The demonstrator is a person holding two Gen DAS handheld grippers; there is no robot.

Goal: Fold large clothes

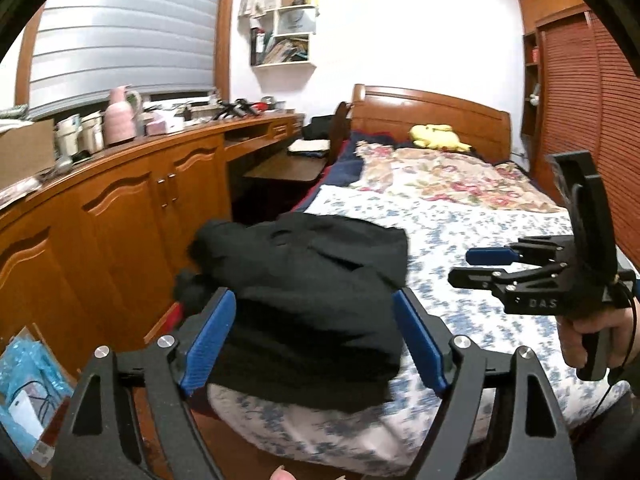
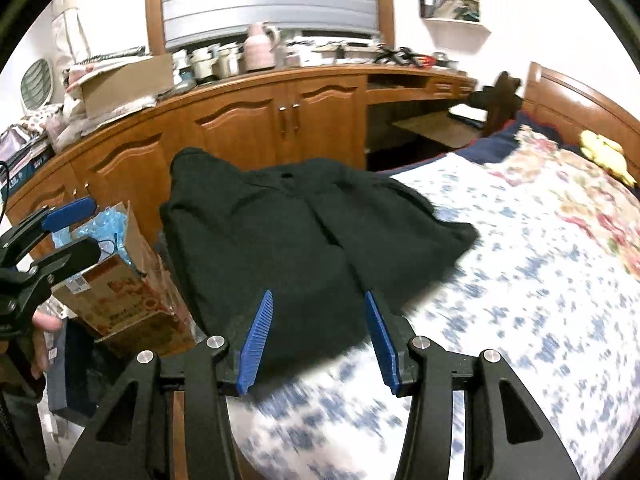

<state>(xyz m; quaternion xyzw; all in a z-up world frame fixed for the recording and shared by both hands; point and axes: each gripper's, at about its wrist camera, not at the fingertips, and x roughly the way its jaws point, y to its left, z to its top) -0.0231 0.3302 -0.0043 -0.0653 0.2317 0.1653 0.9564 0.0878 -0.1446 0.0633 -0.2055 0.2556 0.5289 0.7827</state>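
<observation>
A dark, soft garment [image 2: 304,232], folded into a rumpled rectangle, is lying at the corner of the bed [image 2: 520,280] on a blue-and-white floral sheet. Carved wooden cabinets [image 2: 224,128] under a cluttered desk [image 2: 320,70] are lining the wall behind. The left gripper [image 1: 314,344] and right gripper [image 2: 320,344] are hovering above the garment, jaws open and holding nothing.

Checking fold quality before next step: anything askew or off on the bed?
The black garment sits at the bed's near corner, close to the edge on the cabinet side; one part seems to spill past it. Its outline is lumpy and uneven, not squared. Both grippers are open and clear of it. Nothing spilled or damaged.
</observation>
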